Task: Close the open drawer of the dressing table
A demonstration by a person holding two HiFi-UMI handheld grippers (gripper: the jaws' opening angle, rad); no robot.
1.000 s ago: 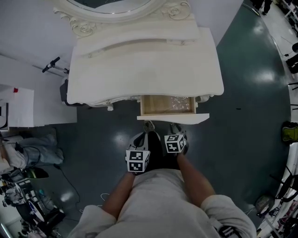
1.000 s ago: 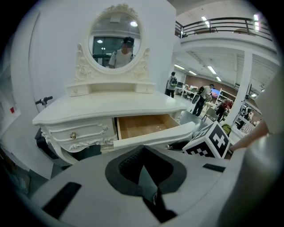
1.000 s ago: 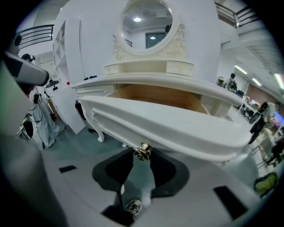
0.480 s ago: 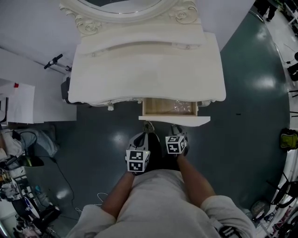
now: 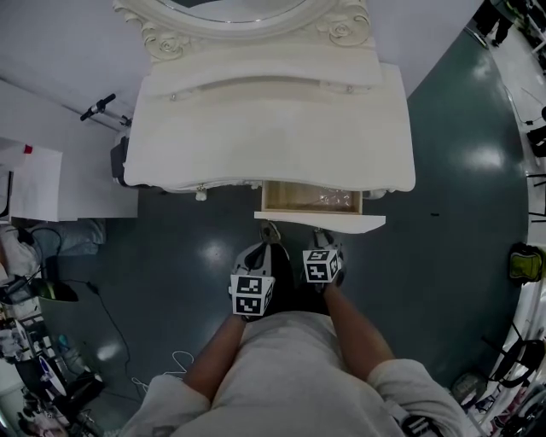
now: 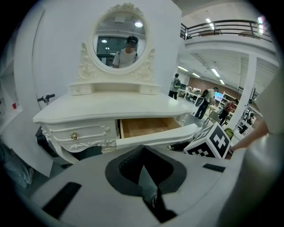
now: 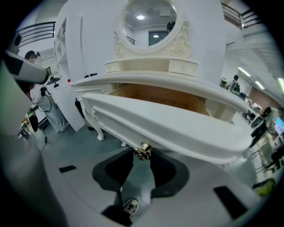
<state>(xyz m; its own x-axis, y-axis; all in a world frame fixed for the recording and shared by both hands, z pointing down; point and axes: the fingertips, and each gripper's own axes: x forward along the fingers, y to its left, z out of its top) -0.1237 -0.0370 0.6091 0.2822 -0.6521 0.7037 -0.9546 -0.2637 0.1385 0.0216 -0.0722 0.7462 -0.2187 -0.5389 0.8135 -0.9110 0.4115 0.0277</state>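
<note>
Two grippers staged before dressing table (image 6: 84, 133).
Left gripper (image 5: 271, 232): clenched, empty, just below left end of drawer front (image 5: 320, 222). Hold it clear of closing gap.
Drawer (image 5: 311, 201): right side under tabletop (image 5: 264, 128), partly pulled out, wooden floor exposed.
Right gripper (image 5: 322, 235): jaws appear clamped on brass knob (image 7: 143, 151).
Push straight along runners, level and steady. Avoid sideways load. Stop once front seats flush.

You're standing on a dark glossy floor (image 5: 444, 256). The white dressing table (image 5: 171, 175) stands on it at upper centre, and its worktop (image 5: 273, 128) carries an oval mirror (image 5: 256, 19) at the back edge. White panels (image 5: 60, 183) stand at left, with clutter (image 5: 38, 375) at lower left.
</note>
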